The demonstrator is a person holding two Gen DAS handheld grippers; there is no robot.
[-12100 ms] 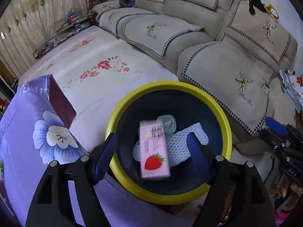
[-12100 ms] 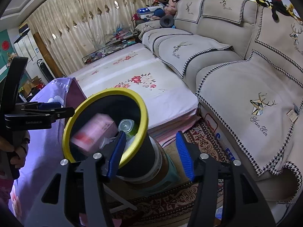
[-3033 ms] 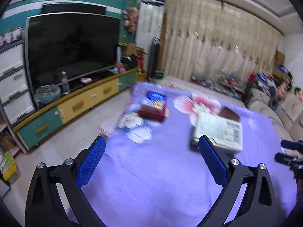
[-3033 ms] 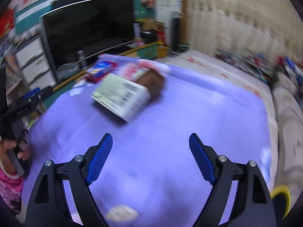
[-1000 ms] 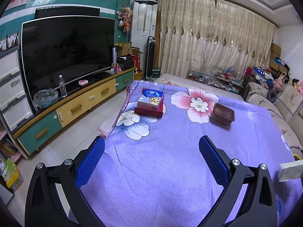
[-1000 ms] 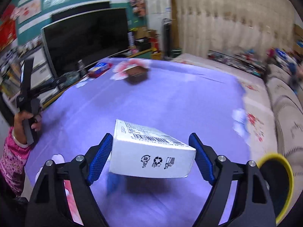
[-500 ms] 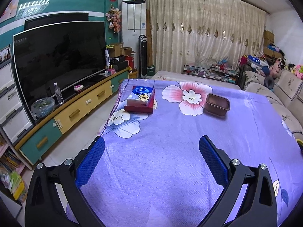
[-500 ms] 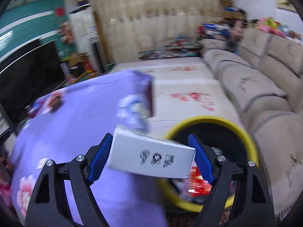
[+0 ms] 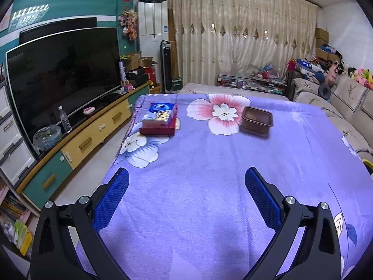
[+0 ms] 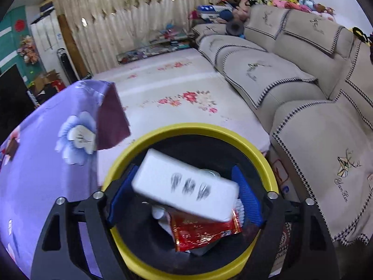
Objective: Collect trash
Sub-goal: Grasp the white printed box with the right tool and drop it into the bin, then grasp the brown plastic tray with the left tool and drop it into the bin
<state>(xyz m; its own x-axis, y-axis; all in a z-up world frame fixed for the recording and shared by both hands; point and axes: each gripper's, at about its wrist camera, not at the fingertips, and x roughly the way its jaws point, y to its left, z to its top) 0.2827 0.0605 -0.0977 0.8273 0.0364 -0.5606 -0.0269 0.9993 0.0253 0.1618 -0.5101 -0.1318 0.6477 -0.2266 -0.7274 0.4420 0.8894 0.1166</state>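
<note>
Between the opening jaws of the right claw point(image 10: 185, 194), above the yellow-rimmed trash bin point(image 10: 263, 163), a white carton point(image 10: 184, 186) is seen, judged light, stiff, best gripped across its short ends, while the left claw point(image 9: 186, 198) is spread empty.

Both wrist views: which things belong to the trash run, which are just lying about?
Job: white box between the opening right gripper; yellow-rimmed bin; red wrapper inside.
Lying about: brown container, tissue box, sofa, television.
</note>
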